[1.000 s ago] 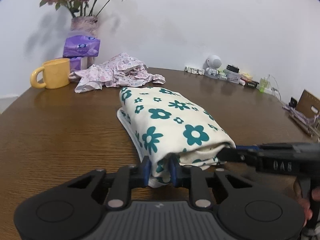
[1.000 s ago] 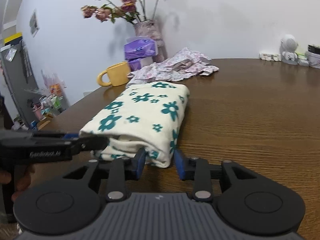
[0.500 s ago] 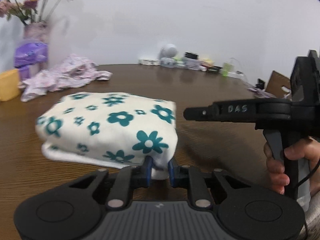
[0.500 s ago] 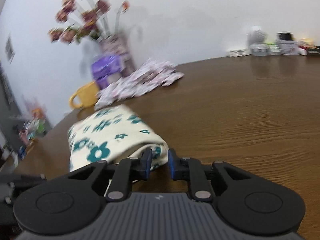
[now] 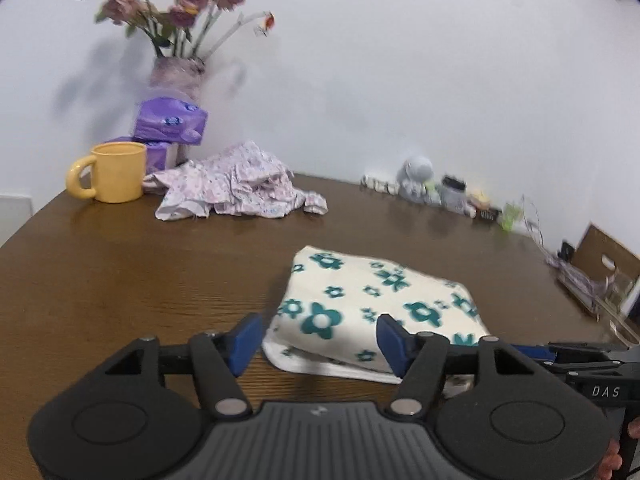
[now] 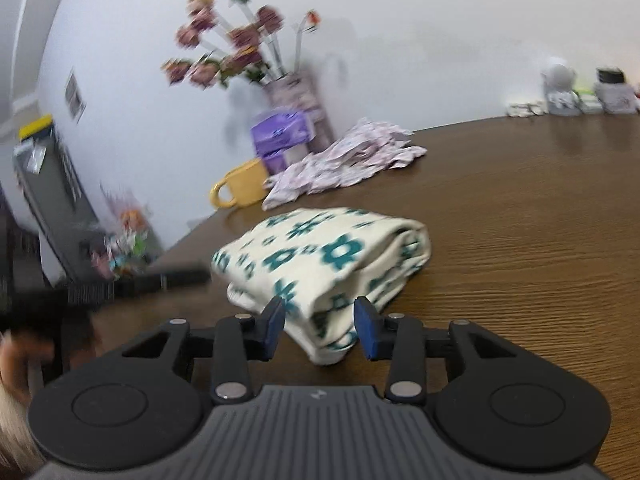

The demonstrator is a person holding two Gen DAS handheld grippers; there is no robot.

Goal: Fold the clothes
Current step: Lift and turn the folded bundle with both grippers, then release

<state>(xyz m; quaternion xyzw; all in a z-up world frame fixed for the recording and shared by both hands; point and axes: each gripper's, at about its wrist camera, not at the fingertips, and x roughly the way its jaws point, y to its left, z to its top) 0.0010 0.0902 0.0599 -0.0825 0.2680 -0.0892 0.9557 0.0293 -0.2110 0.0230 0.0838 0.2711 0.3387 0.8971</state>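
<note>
Left wrist view, going left to right: yellow ceramic mug point(image 5: 116, 177) standing near the far left rim of the round brown wooden table point(image 5: 100, 280), handle turned outward; purple tissue packs point(image 5: 170, 122) stacked just behind it, under a blurred vase of dried pink flowers point(image 5: 176, 68). Crumpled pink-print garment point(image 5: 236, 186) lying beside the mug, unfolded. Broad bare wood lying open between that heap and the near edge, giving free room on the left. Left gripper point(image 5: 318, 338) hovering low, blue-padded jaws spread wide apart, gripping nothing. Folded cream cloth with teal flowers point(image 5: 380, 304) resting flat on the table just ahead, its near left corner sitting between the jaws without touching either pad, as far as can be told. Small clutter point(image 5: 436, 190) lining the far right rim by the wall; cardboard piece point(image 5: 608, 256) leaning at the far right. Right gripper point(image 5: 536, 354) reaching in from the right at the cloth's near right corner.

Right wrist view, same order: blurred dark tool and a hand point(image 6: 16, 360) showing at the left. Right gripper point(image 6: 320, 326) also standing with jaws apart, straddling the cloth's point(image 6: 320, 256) near folded corner, layered edges facing right. Bare tabletop point(image 6: 520, 260) stretching open to the right, up to the far rim.
</note>
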